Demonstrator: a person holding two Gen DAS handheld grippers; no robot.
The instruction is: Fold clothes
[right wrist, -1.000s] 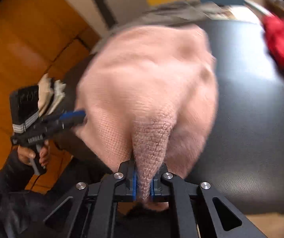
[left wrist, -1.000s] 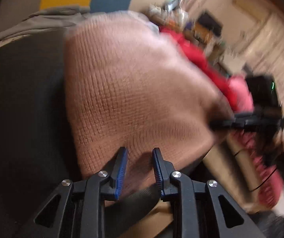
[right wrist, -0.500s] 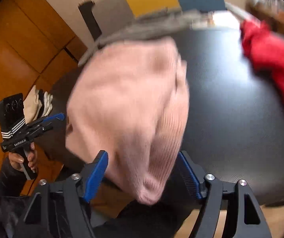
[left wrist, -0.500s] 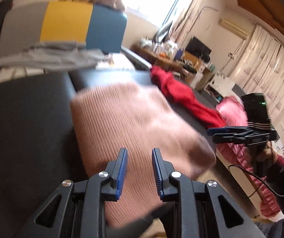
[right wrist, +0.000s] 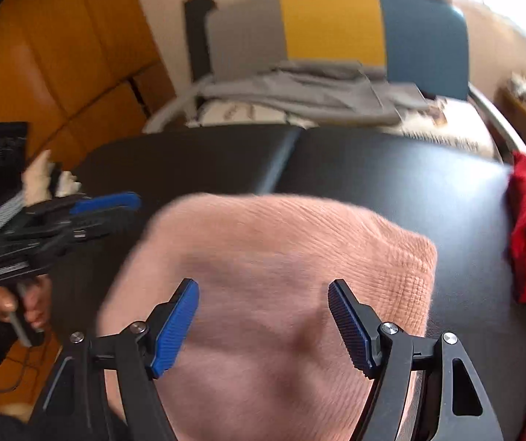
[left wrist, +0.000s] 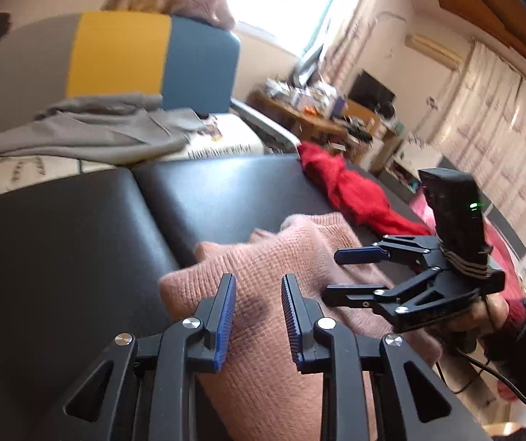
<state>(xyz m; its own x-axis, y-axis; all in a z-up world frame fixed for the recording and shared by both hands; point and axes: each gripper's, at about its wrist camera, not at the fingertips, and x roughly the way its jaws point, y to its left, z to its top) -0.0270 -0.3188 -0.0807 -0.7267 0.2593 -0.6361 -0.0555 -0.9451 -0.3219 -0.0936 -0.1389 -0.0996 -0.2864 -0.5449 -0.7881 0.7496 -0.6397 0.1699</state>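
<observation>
**K:** Black padded counter (left wrist: 79, 242), two panels w/ a seam down the middle, chair w/ grey/yellow/blue back (left wrist: 116, 55) behind it. Where's the garment?

**R:** Pink knit sweater (right wrist: 274, 264) sits bunched on the near edge of the counter, part of it hanging over toward the person. Looks partly folded, layers doubled up, not squared off.

**K:** Jaws?

**R:** Left gripper (left wrist: 257, 316): jaws part-open, pads clear of the knit, nothing pinched. It hovers just over the near-left corner of the sweater. Right gripper (right wrist: 263, 323): jaws have just been opening, now spread wide; sweater shows between them but pads don't press on it. So released on both sides.

**K:** Why let go there?

**R:** Prob. the fold got laid down and both hands freed to regrip. Wide right jaws suit taking a thick doubled edge next.

**K:** Other stuff?

**R:** Red garment (left wrist: 351, 191) at the far-right edge of the counter, apart from the pink one, likely queued. Grey garment (left wrist: 90, 136) draped on the chair seat, off the work area.

**K:** Risk?

**R:** Overhanging part could slide off the edge; knit is soft and may slump.
</observation>
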